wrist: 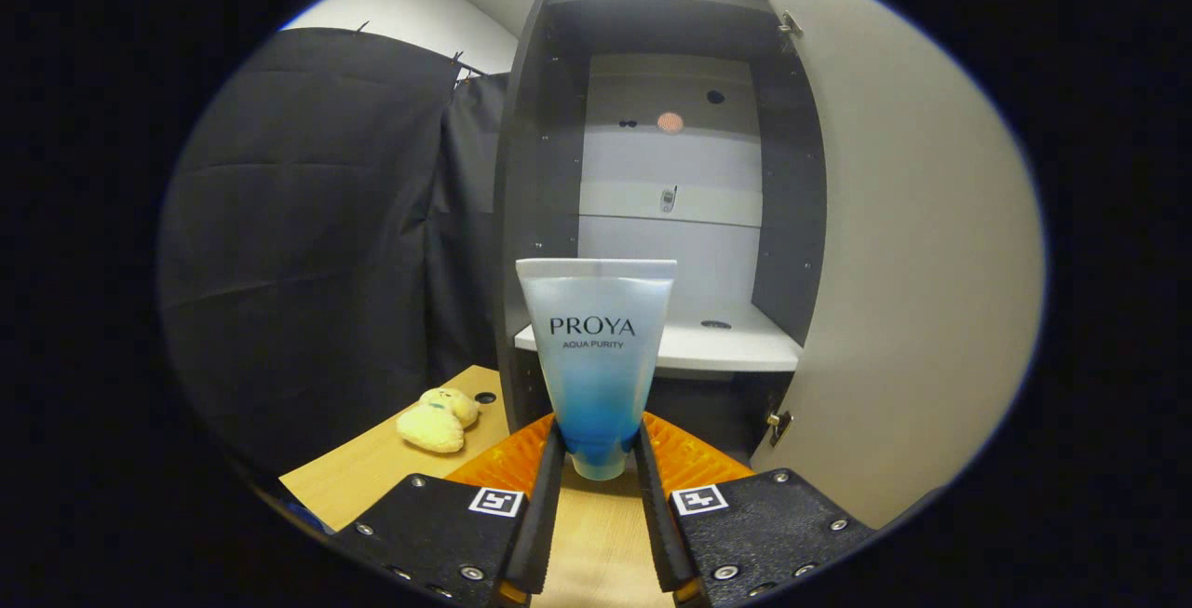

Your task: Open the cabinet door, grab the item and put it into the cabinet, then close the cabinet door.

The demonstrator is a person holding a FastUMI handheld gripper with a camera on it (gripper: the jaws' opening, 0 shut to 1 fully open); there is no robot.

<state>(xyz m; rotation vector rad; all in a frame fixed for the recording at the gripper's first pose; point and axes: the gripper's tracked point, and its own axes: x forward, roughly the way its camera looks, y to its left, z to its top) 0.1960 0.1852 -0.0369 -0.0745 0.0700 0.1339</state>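
The cabinet [652, 170] is filling the upper centre of the frame, standing open, with its door [894, 245] swung wide across the right side. Its pale shelf [736, 343] is lying just right of centre, directly beyond the tube and a little above the level of the fingertips (the compartment above it is looking bare apart from small holes in the back panel). The wooden table [372, 464] is running along the lower left, with a small yellow plush toy [438, 419] resting on it, well left of the fingers.

The tube [596, 357] is standing upright in the middle of the frame, its long axis vertical, flat crimped end up and cap end down. The gripper [599, 445] is clamping it: both fingers are pressing on the narrow lower part from left and right, closed to about the tube's width.

So the relation that matters is straight ahead: the shelf is sitting in line behind the tube, and the carry is probably calling for a forward reach with a slight lift to clear the shelf's front edge.
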